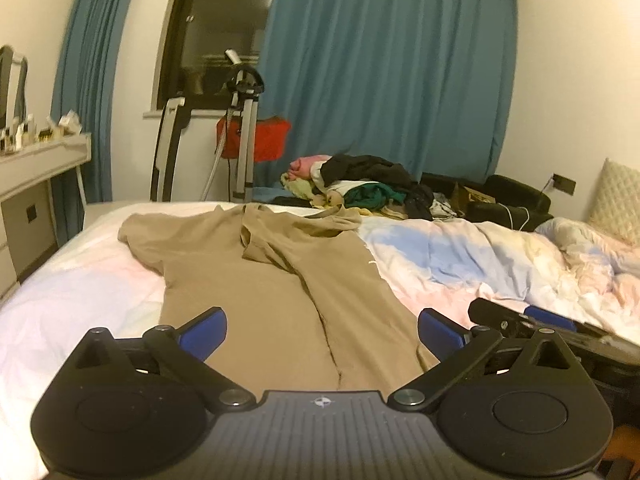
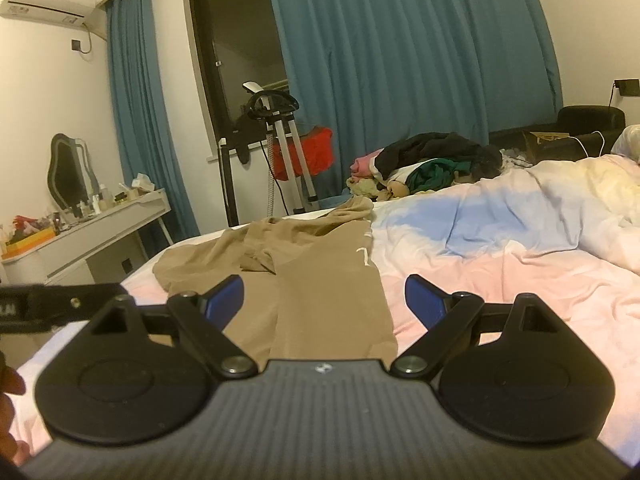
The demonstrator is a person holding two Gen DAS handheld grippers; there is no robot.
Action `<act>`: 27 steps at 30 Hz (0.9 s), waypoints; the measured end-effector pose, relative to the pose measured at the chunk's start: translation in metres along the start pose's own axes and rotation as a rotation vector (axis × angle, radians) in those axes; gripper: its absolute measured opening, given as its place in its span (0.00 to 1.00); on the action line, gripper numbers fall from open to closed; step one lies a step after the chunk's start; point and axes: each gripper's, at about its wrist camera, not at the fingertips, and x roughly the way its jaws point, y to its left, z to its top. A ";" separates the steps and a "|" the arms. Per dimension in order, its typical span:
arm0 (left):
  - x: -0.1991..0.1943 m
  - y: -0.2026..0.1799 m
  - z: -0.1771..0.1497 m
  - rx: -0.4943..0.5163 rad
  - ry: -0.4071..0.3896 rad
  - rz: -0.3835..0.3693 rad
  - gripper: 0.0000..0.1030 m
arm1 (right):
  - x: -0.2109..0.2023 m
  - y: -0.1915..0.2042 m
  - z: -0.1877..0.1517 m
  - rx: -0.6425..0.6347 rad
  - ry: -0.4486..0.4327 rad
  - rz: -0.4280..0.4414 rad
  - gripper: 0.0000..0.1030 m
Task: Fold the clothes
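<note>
A tan T-shirt (image 1: 276, 280) lies spread on the bed, its right side folded inward over the middle, a crease running down toward me. My left gripper (image 1: 322, 330) hovers open above the shirt's near hem, blue pads wide apart and nothing between them. In the right wrist view the same tan T-shirt (image 2: 320, 280) stretches away from the open right gripper (image 2: 324, 298), which hangs over its near right part. The right gripper's fingertips also show at the right edge of the left view, beside the shirt.
A pastel quilt (image 1: 480, 256) covers the bed. A pile of unfolded clothes (image 1: 360, 184) sits at the bed's far edge. A white dressing table (image 2: 100, 232) with small items stands on the left; a garment steamer stand (image 1: 244, 128) and blue curtains (image 1: 380, 64) are behind.
</note>
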 end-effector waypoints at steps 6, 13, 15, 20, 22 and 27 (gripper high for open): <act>0.008 0.028 0.005 -0.065 0.021 0.021 0.99 | 0.004 0.006 -0.002 -0.020 0.001 -0.014 0.86; 0.018 0.065 0.012 -0.173 0.054 0.054 1.00 | 0.041 0.016 0.005 -0.071 0.107 -0.002 0.86; 0.021 0.078 0.014 -0.203 0.068 0.064 1.00 | 0.066 0.026 0.013 -0.106 0.140 0.022 0.86; 0.028 0.115 0.018 -0.272 0.089 0.090 1.00 | 0.150 0.075 0.030 -0.239 0.228 0.092 0.86; 0.032 0.126 0.017 -0.328 0.078 0.095 1.00 | 0.190 0.110 0.032 -0.312 0.243 0.127 0.86; 0.057 0.147 0.004 -0.366 0.085 0.138 1.00 | 0.293 0.196 0.026 -0.318 0.305 0.298 0.86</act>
